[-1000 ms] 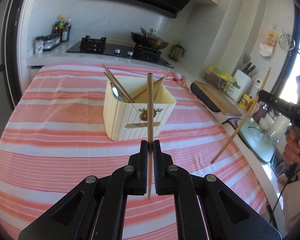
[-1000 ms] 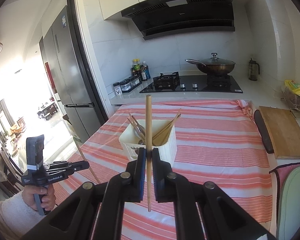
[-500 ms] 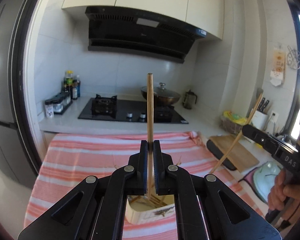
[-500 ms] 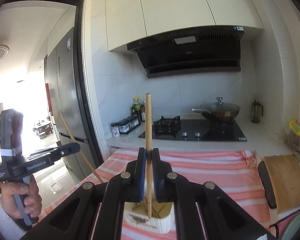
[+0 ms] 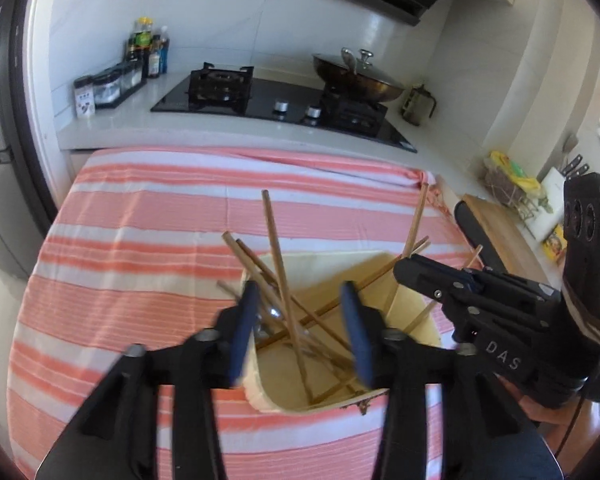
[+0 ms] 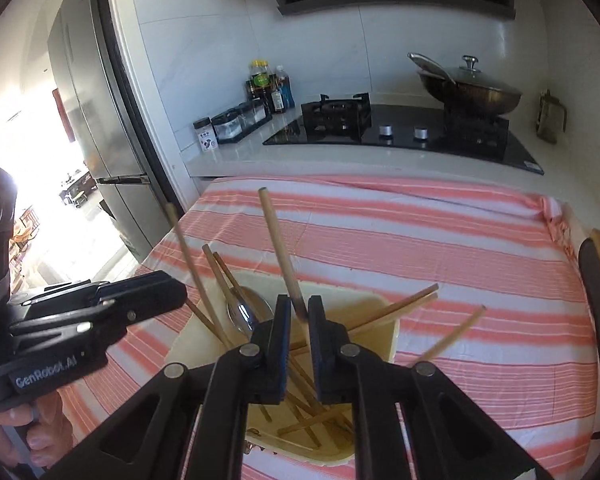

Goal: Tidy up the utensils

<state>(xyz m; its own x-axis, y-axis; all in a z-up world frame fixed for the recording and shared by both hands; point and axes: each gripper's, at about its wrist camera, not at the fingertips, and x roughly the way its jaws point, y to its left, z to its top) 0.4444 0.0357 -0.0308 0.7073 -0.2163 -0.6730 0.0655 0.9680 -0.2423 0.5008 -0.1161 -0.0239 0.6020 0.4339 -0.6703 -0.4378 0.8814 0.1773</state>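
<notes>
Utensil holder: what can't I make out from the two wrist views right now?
- Holder near wall: left wrist view, covered by the left tool, whose jaws have just been opening around a chopstick.
- Spoon handle: right wrist view, behind the right tool holding a second chopstick.
- Chopstick count inside: both views, blurred, overlapping.
- Jar label: right wrist view, too small.

A: What's beyond the striped cloth on the tabletop?
B: A white counter with a black hob, a lidded wok, tiled wall behind.
A: And left?
B: A steel fridge, bright daylight past it.
</notes>
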